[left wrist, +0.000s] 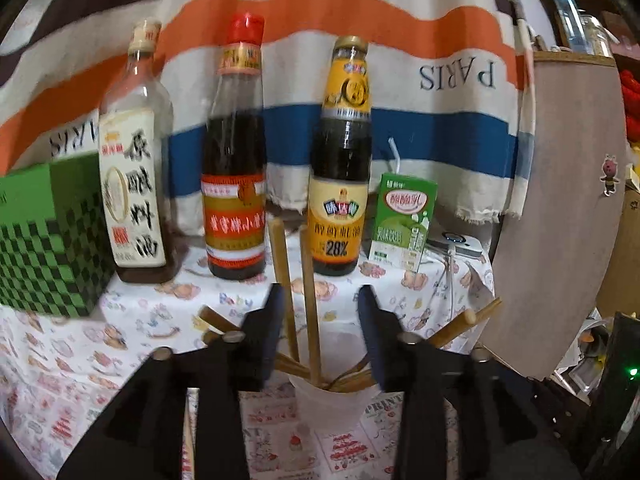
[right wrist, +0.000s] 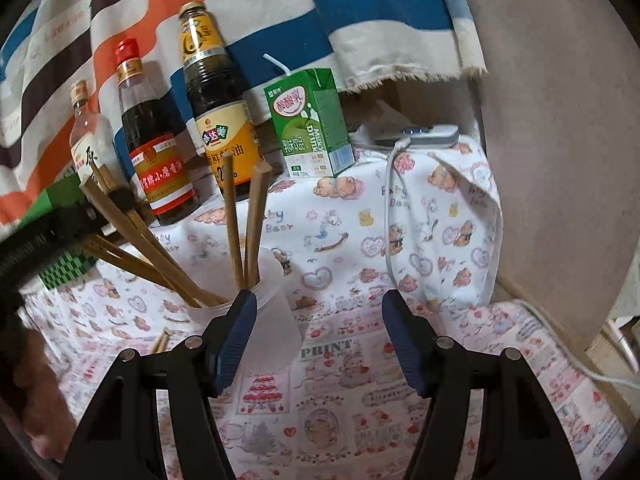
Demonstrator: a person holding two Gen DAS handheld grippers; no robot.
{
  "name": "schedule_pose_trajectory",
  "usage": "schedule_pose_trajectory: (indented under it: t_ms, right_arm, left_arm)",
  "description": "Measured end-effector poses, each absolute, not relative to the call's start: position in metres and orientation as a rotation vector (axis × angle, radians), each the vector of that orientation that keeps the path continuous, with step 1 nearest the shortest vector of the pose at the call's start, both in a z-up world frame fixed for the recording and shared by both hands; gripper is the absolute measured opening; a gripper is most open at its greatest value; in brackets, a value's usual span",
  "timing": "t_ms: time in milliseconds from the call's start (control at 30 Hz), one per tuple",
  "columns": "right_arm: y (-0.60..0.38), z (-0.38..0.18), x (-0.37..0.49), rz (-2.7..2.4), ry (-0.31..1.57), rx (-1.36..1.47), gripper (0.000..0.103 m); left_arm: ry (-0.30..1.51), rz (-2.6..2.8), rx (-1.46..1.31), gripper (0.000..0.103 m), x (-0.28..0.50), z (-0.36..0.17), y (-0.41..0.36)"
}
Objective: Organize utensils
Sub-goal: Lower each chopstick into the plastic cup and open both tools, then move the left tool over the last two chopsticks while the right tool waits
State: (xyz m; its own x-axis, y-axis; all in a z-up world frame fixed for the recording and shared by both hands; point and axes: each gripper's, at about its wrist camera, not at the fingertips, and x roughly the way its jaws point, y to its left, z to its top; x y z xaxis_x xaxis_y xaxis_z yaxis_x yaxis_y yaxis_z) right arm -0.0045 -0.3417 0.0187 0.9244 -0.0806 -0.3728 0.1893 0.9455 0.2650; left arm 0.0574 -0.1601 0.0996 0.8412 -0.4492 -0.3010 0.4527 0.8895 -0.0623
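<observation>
Chopsticks stand bundled in a translucent plastic cup on the printed tablecloth, and the left wrist view looks straight at them. The left gripper has its jaws apart, one pad on each side of two upright sticks; the left pad lies close against one stick, but no squeeze shows. More sticks fan out of the cup toward 10 and 2 o'clock.

Only the left view shows the whole row behind the cup at 12 o'clock: a clear bottle, a red-capped bottle, a yellow-labelled bottle and a green milk carton, with a green checked box at 9 o'clock.

The right wrist view shows what the left cannot: the side of the cup, touching or just beside the left finger of the right gripper, whose jaws stand wide and hold nothing. It also shows a loose chopstick lying on the tablecloth at 9 o'clock of the cup, a white cable running to a small grey device at 1 o'clock, and the left gripper's dark body coming in from 9 o'clock among the slanted sticks.

The cup's base is cut off behind the left gripper's fingers in the left view. In the right view the clear bottle is half hidden by chopsticks, and the bottle labels are blurred.
</observation>
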Motion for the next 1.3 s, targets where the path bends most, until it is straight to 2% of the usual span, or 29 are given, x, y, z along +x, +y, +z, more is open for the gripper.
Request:
schedule_pose_trajectory:
  t_ms: [33, 67, 100, 200, 500, 667, 833, 1033, 1300]
  right_arm:
    - [-0.340, 0.019, -0.005, -0.137, 0.363, 0.295, 0.067]
    - [-0.338, 0.020, -0.006, -0.128, 0.361, 0.290, 0.067]
    - [-0.336, 0.021, -0.007, -0.122, 0.360, 0.284, 0.067]
    - [-0.326, 0.024, -0.011, -0.100, 0.347, 0.256, 0.067]
    - [-0.301, 0.030, -0.023, -0.004, 0.331, 0.204, 0.068]
    - [-0.293, 0.028, -0.023, 0.007, 0.335, 0.173, 0.069]
    - [-0.288, 0.024, -0.020, 0.028, 0.352, 0.161, 0.070]
    - [-0.292, 0.011, -0.009, 0.050, 0.419, 0.213, 0.070]
    - [-0.286, 0.010, -0.008, 0.033, 0.420, 0.175, 0.070]
  left_arm:
    - [0.300, -0.472, 0.032, 0.041, 0.053, 0.102, -0.158]
    - [0.281, -0.460, 0.049, 0.047, 0.048, 0.105, -0.155]
    - [0.249, -0.434, 0.071, 0.057, 0.040, 0.107, -0.151]
    - [0.186, -0.392, 0.074, 0.073, 0.020, 0.113, -0.135]
    - [0.066, -0.247, 0.139, 0.098, -0.022, 0.127, -0.078]
    - [0.094, -0.208, 0.234, 0.102, -0.040, 0.126, -0.042]
    - [0.164, -0.169, 0.135, 0.102, -0.039, 0.118, 0.002]
    - [0.302, -0.061, 0.002, 0.102, -0.020, 0.077, 0.031]
    - [0.440, -0.123, -0.124, 0.102, 0.000, 0.031, 0.054]
